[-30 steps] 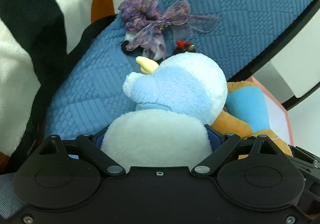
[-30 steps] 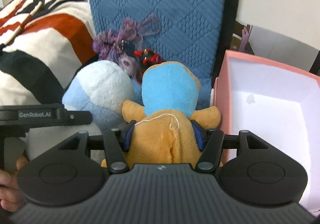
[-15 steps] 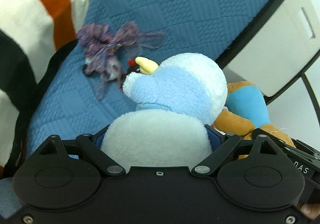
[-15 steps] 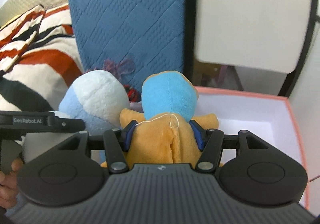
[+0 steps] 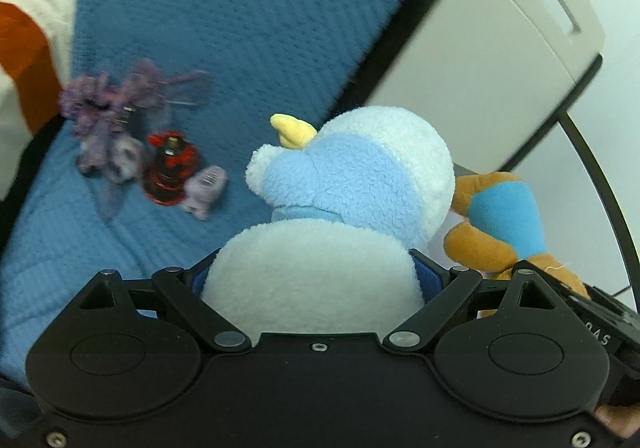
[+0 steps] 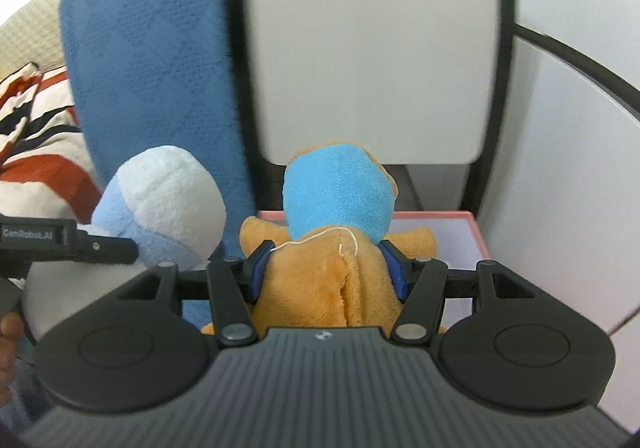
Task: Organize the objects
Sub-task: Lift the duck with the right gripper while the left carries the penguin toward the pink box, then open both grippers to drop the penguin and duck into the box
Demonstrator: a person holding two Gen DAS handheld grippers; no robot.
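Note:
My left gripper (image 5: pixel 316 276) is shut on a white and light-blue plush penguin (image 5: pixel 352 183) with a yellow beak, held above the blue quilted cushion (image 5: pixel 224 7). My right gripper (image 6: pixel 326 268) is shut on an orange plush with a blue head (image 6: pixel 338 191), held over the pink box (image 6: pixel 476 236). Each plush also shows in the other view: the orange one at the right of the left wrist view (image 5: pixel 500 215), the penguin at the left of the right wrist view (image 6: pixel 164 199).
A purple ribbon bow (image 5: pixel 116 107), a small red and black toy (image 5: pixel 170 167) and a small lilac piece (image 5: pixel 204 187) lie on the cushion. A striped orange, black and white blanket (image 6: pixel 36 151) is at the left. A beige chair back (image 6: pixel 360 59) stands behind the box.
Both grippers have lifted and tilted up with their plushes. The cushion items have slid left and down in the left view; the pink box has dropped low in the right view.

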